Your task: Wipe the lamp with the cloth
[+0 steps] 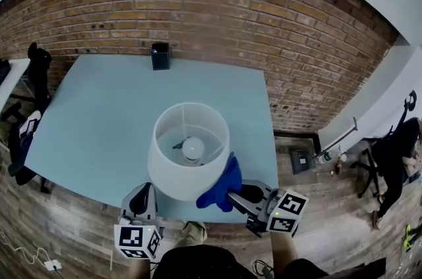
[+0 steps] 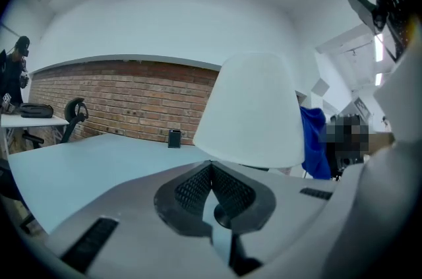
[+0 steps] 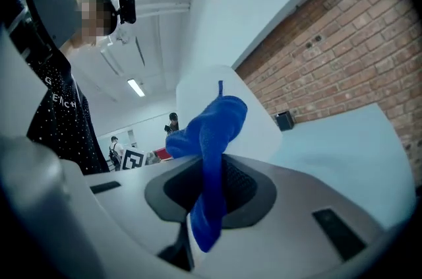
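A lamp with a white drum shade [image 1: 188, 159] stands near the front edge of the pale blue table [image 1: 99, 119], its bulb [image 1: 192, 148] showing through the open top. My right gripper [image 1: 232, 196] is shut on a blue cloth [image 1: 221, 186], which rests against the shade's front right side. In the right gripper view the cloth [image 3: 212, 132] bunches out of the jaws of the right gripper [image 3: 214, 169] in front of the shade [image 3: 264, 126]. My left gripper [image 1: 144, 192] sits just left of the shade, shut and holding nothing [image 2: 211, 167]. The left gripper view shows the shade [image 2: 254, 113] and cloth [image 2: 315, 142].
A small black box [image 1: 160, 56] stands at the table's far edge by the brick wall [image 1: 217, 14]. Office chairs [image 1: 30, 73] stand left of the table. A person [image 1: 399, 152] is at the far right. The wood floor lies below the table's front edge.
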Tool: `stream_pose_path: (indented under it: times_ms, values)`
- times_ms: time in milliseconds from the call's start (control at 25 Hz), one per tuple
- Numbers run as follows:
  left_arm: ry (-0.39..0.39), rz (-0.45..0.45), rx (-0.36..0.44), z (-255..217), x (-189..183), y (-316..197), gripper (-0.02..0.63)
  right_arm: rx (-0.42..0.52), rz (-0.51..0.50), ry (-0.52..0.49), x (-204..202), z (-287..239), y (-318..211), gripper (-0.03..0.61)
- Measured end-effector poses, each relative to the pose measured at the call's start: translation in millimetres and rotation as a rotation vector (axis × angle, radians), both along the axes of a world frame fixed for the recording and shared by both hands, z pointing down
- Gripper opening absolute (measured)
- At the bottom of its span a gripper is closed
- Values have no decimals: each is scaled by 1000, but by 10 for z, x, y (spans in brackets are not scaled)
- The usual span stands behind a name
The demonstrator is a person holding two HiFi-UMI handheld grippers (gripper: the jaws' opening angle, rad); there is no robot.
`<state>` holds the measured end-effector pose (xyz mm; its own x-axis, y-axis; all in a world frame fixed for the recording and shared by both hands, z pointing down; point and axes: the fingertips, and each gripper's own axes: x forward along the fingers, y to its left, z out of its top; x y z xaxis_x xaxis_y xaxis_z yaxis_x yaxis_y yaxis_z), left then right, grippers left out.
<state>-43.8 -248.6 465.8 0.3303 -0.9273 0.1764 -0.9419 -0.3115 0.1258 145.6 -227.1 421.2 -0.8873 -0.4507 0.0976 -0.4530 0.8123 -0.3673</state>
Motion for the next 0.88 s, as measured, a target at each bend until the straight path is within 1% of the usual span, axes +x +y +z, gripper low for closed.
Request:
stream_pose_path:
  times_ms: [80,160,240,280,320,400,480,560,640,720,800,880]
  values:
    - [1,-7,-14,54,-29,-11,8,-63,-7,-3,59,220,-1,61]
    - [1,-13,-22,92,-65,-23,9,-106,-17,36,115,419,9,61]
    - [-1,-24,-24,100,-114,-48,8,-112,-18,88,205,518,-6,62]
    - [-2,-32,-21,87,-146,-65,8,-101,-15,97,265,492,-33,61]
    - [-3,-41,-16,64,-182,-84,8,-80,-12,87,332,404,-75,62]
    - [-8,-58,-3,4,-253,-124,9,-9,-20,19,464,68,-191,62]
    - [-11,-71,7,-44,-304,-166,8,89,-48,-59,571,-385,-332,61]
    - [-13,-80,15,-77,-331,-214,8,187,-100,-110,615,-833,-487,61]
    - [-18,-83,23,-111,-339,-262,8,258,-180,-136,572,-1210,-629,62]
    - [-31,-84,35,-158,-347,-317,8,303,-289,-150,461,-1506,-714,62]
    - [-49,-87,49,-225,-364,-384,8,332,-405,-157,341,-1709,-762,62]
    - [-65,-93,59,-278,-378,-450,8,330,-493,-143,242,-1788,-829,62]
